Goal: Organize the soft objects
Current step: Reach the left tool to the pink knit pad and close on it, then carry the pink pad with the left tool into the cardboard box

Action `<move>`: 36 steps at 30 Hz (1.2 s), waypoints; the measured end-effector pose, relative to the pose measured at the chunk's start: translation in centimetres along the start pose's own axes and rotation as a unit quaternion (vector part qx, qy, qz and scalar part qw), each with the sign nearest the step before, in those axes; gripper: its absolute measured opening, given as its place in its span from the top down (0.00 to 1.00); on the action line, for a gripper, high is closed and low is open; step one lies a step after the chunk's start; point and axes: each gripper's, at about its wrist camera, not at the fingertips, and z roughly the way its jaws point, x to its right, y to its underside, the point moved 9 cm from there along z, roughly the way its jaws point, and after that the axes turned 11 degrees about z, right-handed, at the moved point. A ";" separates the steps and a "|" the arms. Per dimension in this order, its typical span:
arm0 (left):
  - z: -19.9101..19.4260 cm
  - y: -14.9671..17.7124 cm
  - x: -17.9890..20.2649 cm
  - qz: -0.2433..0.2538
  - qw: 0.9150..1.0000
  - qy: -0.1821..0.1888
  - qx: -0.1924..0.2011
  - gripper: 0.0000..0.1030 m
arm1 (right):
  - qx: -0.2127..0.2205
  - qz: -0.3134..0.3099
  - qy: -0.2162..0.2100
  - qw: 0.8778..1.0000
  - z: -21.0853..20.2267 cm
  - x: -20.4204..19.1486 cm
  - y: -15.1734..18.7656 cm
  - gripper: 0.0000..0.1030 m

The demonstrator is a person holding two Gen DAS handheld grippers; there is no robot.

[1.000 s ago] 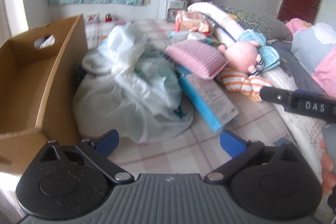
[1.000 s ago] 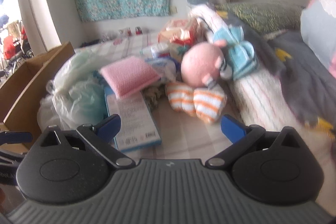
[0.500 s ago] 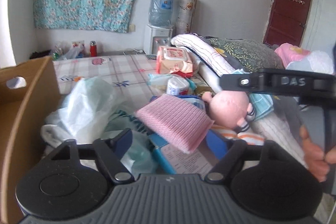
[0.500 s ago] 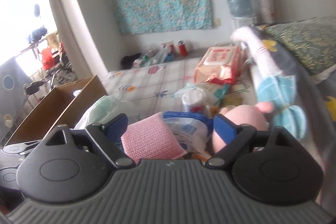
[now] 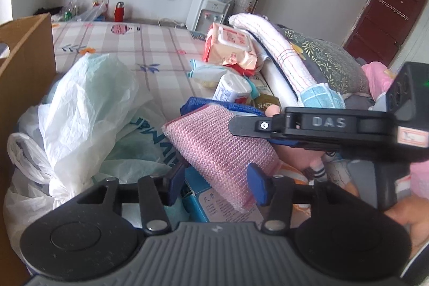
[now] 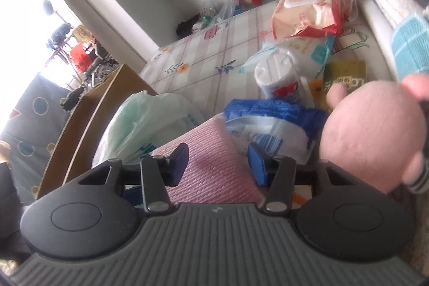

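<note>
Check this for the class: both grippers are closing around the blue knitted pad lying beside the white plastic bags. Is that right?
One slip: the knitted pad is pink, not blue, as the left wrist view shows. The left gripper and right gripper are closing around it, beside the white plastic bags.

Raised letters "DAS" stand on the black arm of the right claw (image 5: 292,144), seen from the left wrist. Chinese print on the blue-edged box (image 5: 230,208) and red-and-white wipes pack (image 5: 230,44) is too small to read.

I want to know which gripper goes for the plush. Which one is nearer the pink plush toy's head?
Right. The right gripper sits beside the pink plush toy, jaws closing over the pink sponge pad. The left gripper is at that pad's opposite end.
</note>
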 end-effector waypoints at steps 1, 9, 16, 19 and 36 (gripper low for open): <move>0.2 0.0 0.0 0.000 1.000 0.004 -0.003 0.50 | -0.008 0.006 -0.007 1.000 -0.1 -0.1 0.4 0.55; -0.8 -0.2 0.7 0.014 1.000 0.002 0.013 0.48 | -0.023 0.046 -0.011 0.999 -2.0 -0.5 2.3 0.60; -6.0 -1.1 1.5 0.037 0.997 0.002 0.063 0.47 | 0.009 0.020 -0.015 1.000 -6.3 -4.9 2.9 0.60; -8.8 -1.8 1.1 0.046 0.994 -0.009 0.095 0.45 | 0.023 -0.002 -0.025 0.999 -7.7 -8.0 2.9 0.60; -20.7 -6.4 -14.1 -0.002 0.978 -0.164 0.132 0.43 | -0.063 -0.070 -0.134 0.987 1.5 -29.6 1.6 0.58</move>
